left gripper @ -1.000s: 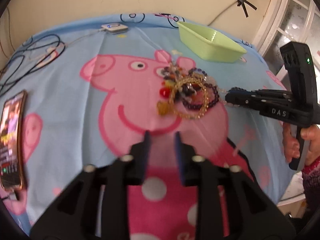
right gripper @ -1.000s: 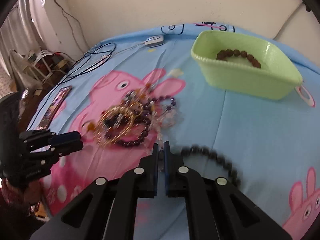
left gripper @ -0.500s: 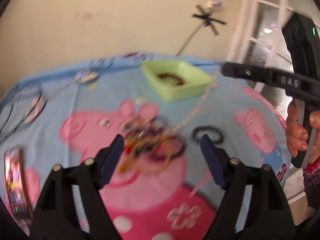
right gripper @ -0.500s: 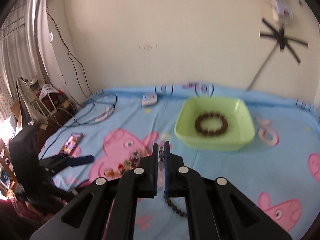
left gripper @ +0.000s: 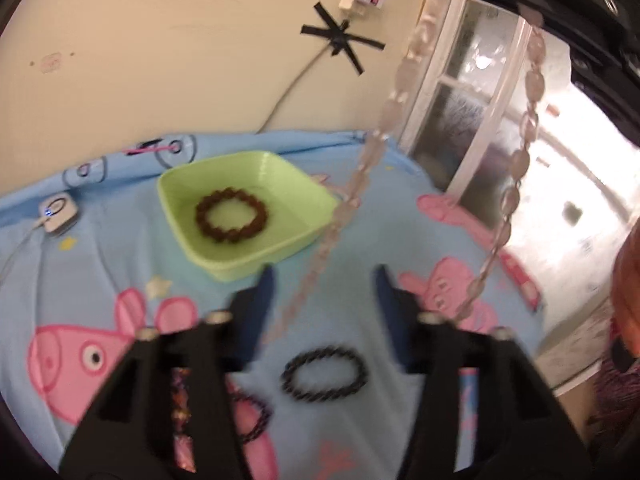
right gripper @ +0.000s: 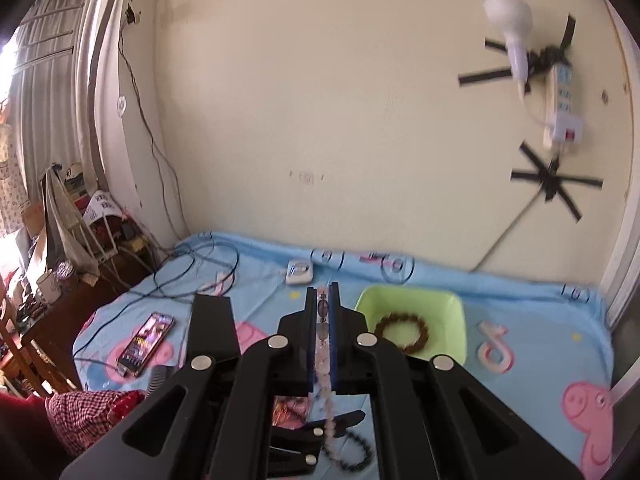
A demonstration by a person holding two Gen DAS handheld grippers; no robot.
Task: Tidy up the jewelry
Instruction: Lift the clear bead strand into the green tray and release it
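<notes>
My right gripper [right gripper: 323, 292] is shut on a long pale pink bead necklace [right gripper: 322, 356] and holds it high above the bed; the necklace hangs down in two strands in the left wrist view [left gripper: 404, 72]. My left gripper [left gripper: 324, 280] is open and empty, one strand passing between its fingers. A green tray [left gripper: 280, 168] holds a brown bead bracelet [left gripper: 231, 221]; both show in the right wrist view, tray [right gripper: 452, 312] and bracelet [right gripper: 402, 332]. A black bead bracelet [left gripper: 324, 372] lies on the sheet below the left gripper. More jewelry [left gripper: 182, 408] is partly hidden behind the left finger.
The blue Peppa Pig sheet [left gripper: 80, 288] covers the bed. A phone [right gripper: 146, 338] and cables [right gripper: 192, 272] lie at the left, a white charger [left gripper: 58, 212] near the wall. A window [left gripper: 472, 112] is at the right edge. A power strip [right gripper: 562, 112] hangs on the wall.
My right gripper has lifted the pink necklace high off the pile. My left gripper opened wide and moved forward towards the tray. The black bracelet was left lying on the sheet.
</notes>
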